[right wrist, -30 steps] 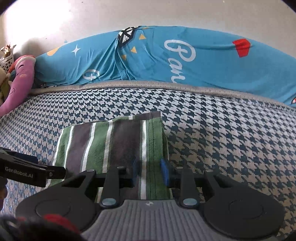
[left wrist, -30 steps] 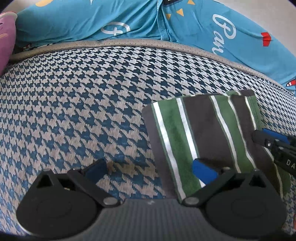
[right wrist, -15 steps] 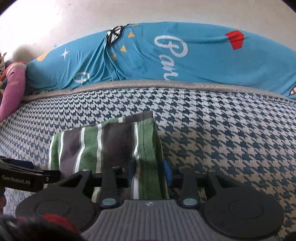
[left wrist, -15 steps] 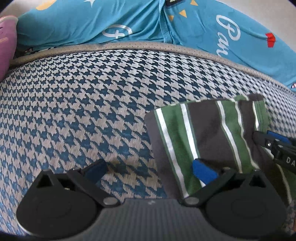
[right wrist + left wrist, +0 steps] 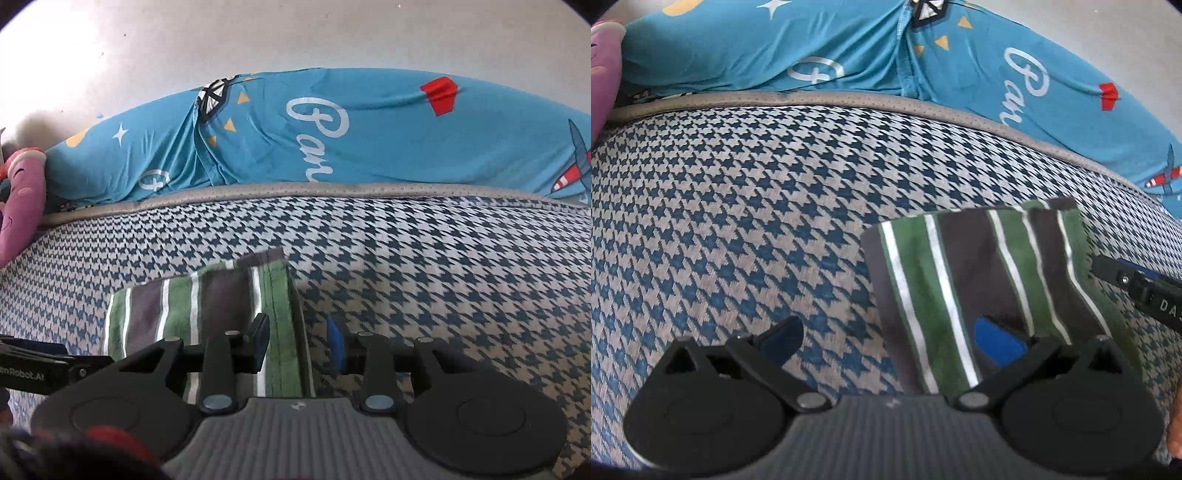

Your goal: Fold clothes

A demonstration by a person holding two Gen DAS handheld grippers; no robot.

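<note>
I hold one gripper in each hand over the mattress (image 5: 738, 206), which has a blue and grey houndstooth cover. My left gripper (image 5: 890, 338) is wide open and holds nothing: its left finger is over the bare cover, and its right finger, with the blue pad (image 5: 997, 345), lies on the folded striped cloth (image 5: 975, 269). This cloth, green and dark grey with thin white stripes, lies flat on the mattress, toward the near edge, well apart from the far edge with its grey border. In the right view my right gripper (image 5: 301, 345) is partly open and grips nothing; the right edge of the striped cloth (image 5: 229, 295) runs between its two fingers, the left finger over the cloth and the right finger over the bare cover. I cannot tell if the fingers touch the fabric. Behind the far edge of the mattress a bright blue sheet (image 5: 369, 140) with white letters lies against the wall (image 5: 258, 40). At the far left corner there is something purple and soft (image 5: 22, 206).
</note>
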